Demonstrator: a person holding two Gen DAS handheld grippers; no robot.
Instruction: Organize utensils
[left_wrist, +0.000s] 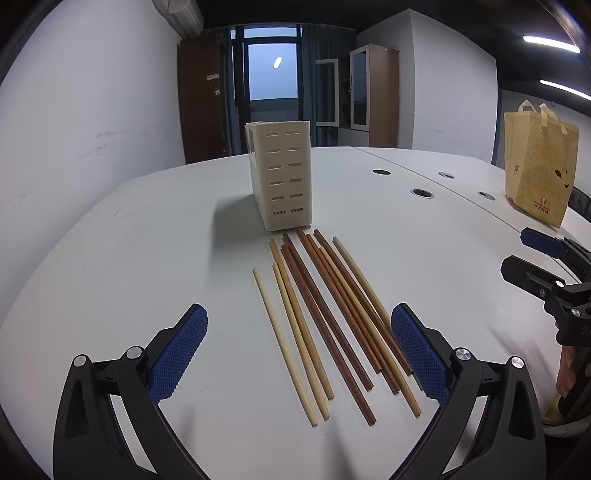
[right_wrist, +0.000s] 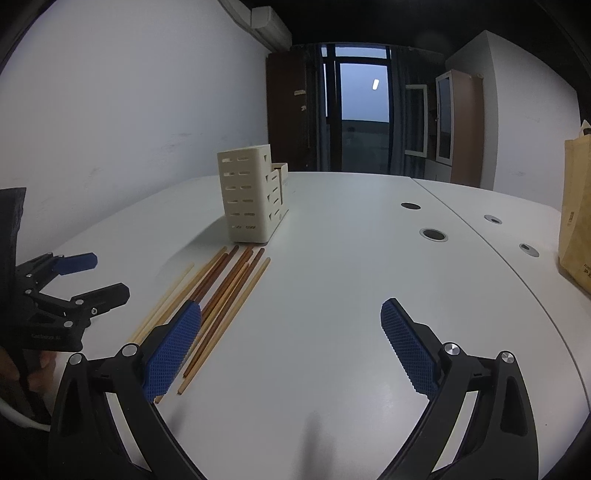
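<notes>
- The room was dim with a cool, bluish cast.
- Ceiling strip lights (left_wrist: 552, 43) glowed at upper right of the left view; one reflected in the window (left_wrist: 272, 70).
- The holder (left_wrist: 281, 173) threw a soft shadow leftward on the table (left_wrist: 147, 240).
- The tabletop showed faint sheen, no hard glare.
- Fisheye distortion bowed walls and table edge; corners were vignetted black.
- Focus stayed fairly sharp throughout.

The yellow bag (left_wrist: 540, 166) on the table (left_wrist: 184, 236) carries a small round logo with a line of print below it and a printed block on its side, all too small to read. The left gripper (right_wrist: 94, 275) has white lettering on its black body, blurred beyond reading.
</notes>
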